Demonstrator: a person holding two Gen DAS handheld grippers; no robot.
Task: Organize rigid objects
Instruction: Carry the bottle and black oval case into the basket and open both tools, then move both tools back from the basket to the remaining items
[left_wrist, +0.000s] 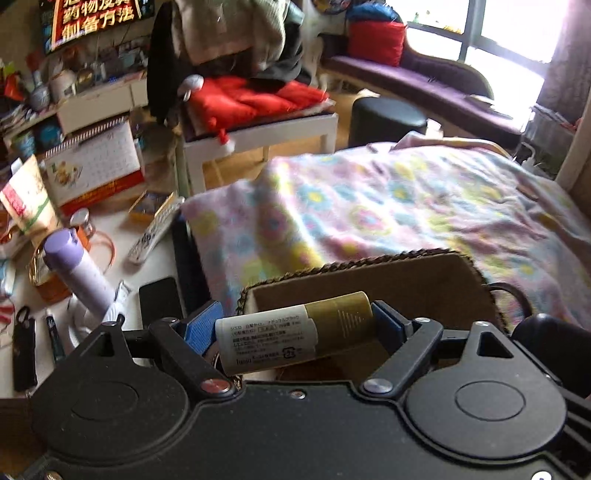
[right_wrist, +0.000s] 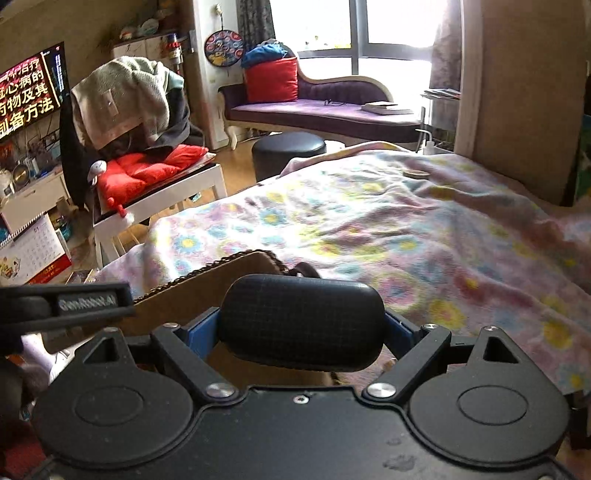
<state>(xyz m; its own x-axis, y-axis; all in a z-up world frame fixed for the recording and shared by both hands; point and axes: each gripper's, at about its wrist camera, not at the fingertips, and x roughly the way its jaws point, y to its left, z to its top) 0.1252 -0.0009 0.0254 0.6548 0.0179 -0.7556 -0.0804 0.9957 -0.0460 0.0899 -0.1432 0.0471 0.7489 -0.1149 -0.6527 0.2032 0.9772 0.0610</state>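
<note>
Tube: rigid cylinder (left_wrist: 295, 328), white printed body with a gold cap end, lying crosswise and slightly tilted, above the open basket.
Basket: brown rectangular container (left_wrist: 424, 280) with smooth flat walls and a braided dark rim, sitting at the edge of the bed.
Case: black oblong case (right_wrist: 301, 321), rounded corners, fine grid texture, matte; held just beside the basket's right wall.
Left gripper: clamped (left_wrist: 295, 325) on the tube, blue pads pressing its two ends, jaws about a tube-length apart.
Right gripper: closed (right_wrist: 301, 328) on the case, blue pads against its short ends, jaws set wide.
Bed: soft fleece blanket (right_wrist: 388, 236), pastel flower print, rumpled.
Surface: white top (left_wrist: 118, 236) left of the bed, cluttered; lilac bottle (left_wrist: 79, 273) with purple cap leaning, remote control (left_wrist: 155, 230), dark phone (left_wrist: 160, 299) lying flat, spiral desk calendar (left_wrist: 96, 166).
Background: white chair with red cushion (left_wrist: 251, 99), black round stool (right_wrist: 288, 149), purple chaise (right_wrist: 325, 109).
</note>
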